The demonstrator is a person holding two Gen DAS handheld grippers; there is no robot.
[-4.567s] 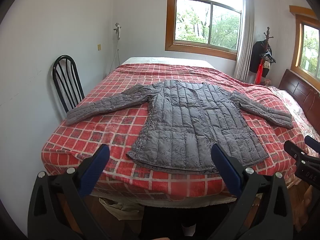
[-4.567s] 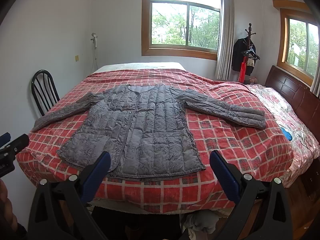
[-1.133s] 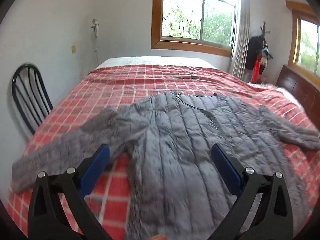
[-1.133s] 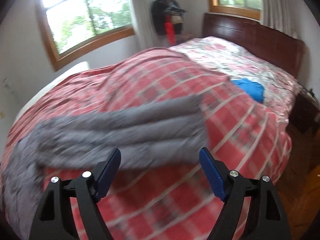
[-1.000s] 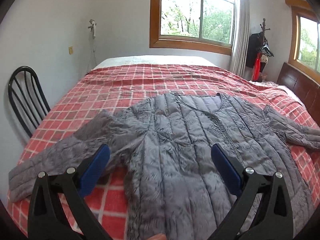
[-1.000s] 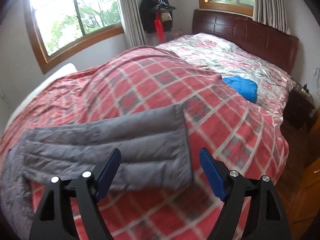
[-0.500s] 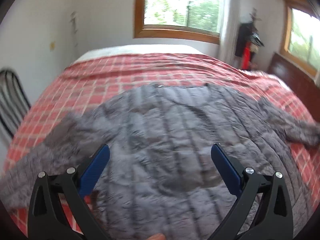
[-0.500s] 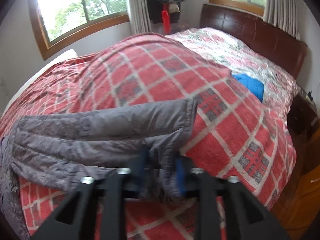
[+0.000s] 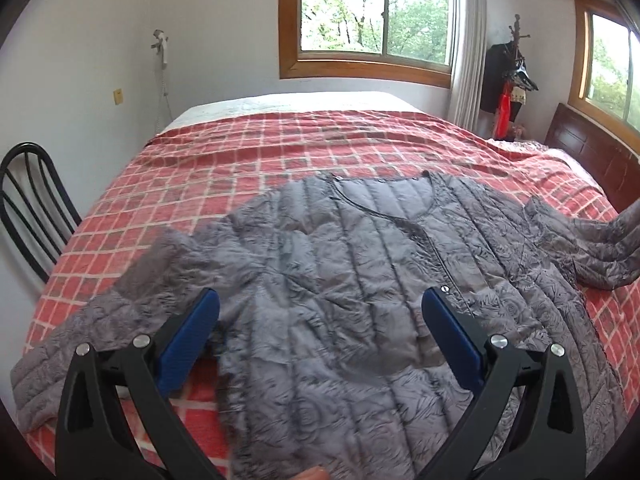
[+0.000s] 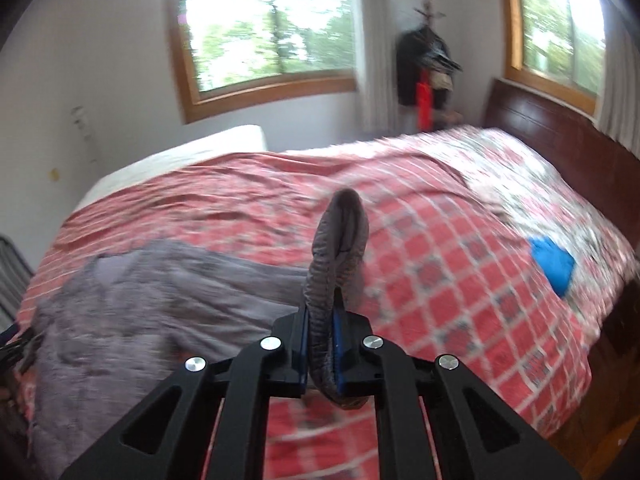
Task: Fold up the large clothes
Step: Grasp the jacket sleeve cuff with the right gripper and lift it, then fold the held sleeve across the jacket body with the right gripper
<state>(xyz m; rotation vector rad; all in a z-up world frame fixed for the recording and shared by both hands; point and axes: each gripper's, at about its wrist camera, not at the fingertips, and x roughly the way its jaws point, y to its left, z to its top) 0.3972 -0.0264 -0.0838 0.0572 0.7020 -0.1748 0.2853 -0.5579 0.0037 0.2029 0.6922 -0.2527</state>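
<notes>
Right wrist view: blurred jacket (image 10: 132,300)

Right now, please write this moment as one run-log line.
step: fold sleeve | right gripper: just closed, shut on jacket sleeve, lifted | left gripper: open over jacket body

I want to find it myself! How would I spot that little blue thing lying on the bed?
Start at the dark wooden headboard along the big bed's right side. Just below it a pale flowery quilt meets the red checked blanket. The blue cloth lies there near the bed's edge, the only bright blue thing on the bed, far from the grey jacket.
</notes>
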